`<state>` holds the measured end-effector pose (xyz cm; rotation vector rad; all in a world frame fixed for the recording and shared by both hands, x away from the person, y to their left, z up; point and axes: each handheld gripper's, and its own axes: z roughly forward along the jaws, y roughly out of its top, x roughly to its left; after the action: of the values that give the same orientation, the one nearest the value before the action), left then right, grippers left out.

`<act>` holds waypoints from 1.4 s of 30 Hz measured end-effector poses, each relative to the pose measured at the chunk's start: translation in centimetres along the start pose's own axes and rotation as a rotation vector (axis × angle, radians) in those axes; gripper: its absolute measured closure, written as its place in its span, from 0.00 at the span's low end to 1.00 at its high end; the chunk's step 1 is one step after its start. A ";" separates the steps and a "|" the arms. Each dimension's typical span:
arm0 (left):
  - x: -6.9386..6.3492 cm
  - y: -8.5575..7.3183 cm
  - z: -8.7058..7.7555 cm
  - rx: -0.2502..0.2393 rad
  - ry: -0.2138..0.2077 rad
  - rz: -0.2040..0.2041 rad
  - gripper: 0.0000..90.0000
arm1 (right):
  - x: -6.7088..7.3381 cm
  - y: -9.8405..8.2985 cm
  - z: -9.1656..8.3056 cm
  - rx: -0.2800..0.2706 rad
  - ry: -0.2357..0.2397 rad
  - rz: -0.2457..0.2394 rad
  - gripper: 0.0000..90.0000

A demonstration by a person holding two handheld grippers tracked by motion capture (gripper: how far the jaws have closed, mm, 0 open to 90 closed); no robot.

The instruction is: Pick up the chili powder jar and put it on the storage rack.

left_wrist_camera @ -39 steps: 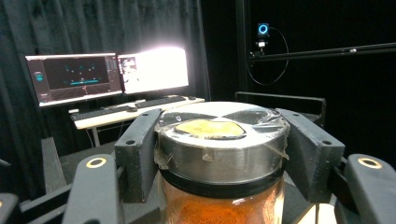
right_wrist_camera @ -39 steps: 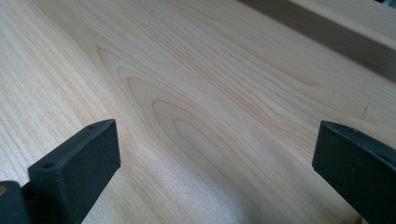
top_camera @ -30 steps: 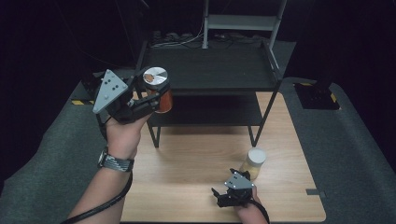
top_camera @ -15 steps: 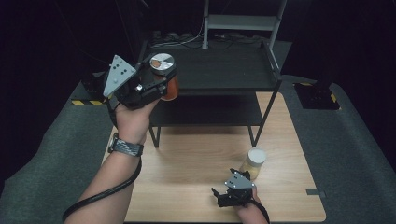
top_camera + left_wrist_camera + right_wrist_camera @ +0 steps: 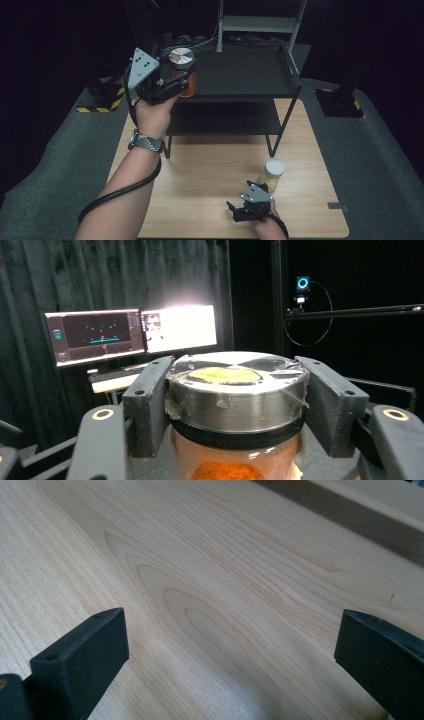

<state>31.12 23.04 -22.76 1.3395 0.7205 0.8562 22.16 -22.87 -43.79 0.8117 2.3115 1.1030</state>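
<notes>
Two jars in play, so go carefully with the one you carry. High view: your left gripper [image 5: 182,82] is clamped on the orange spice jar [image 5: 184,75] by its silver lid, held in the air at the left front corner of the black shelf's [image 5: 240,75] top tier; lower it straight, keep it upright, and put it well in from the edge before you let go. The white-lidded jar [image 5: 272,175] stands on the table [image 5: 200,170] just beside your right gripper [image 5: 239,211], which rests low with nothing in it. Left gripper view: both jaws press the metal lid [image 5: 235,390] from either side, with loose tape at the rim, so the hold is on the lid, not the glass; don't tilt or jerk, the body could slip. Right gripper view: the right gripper's jaws stand wide apart over bare wood [image 5: 210,600], released; keep it parked until the orange jar is down.
</notes>
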 end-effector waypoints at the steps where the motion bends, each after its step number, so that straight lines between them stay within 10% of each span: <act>1: -0.1 0.0 0.3 0.003 0.005 0.003 0.39 | 0.0 0.0 0.0 0.000 0.000 0.000 0.00; 42: -0.6 -0.5 4.8 0.060 0.053 -0.007 0.39 | -0.2 -0.1 -0.1 -0.004 0.008 0.011 0.00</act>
<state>34.93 20.09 -22.74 1.3713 0.7967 0.8734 22.25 -23.08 -43.80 0.8211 2.3132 1.1175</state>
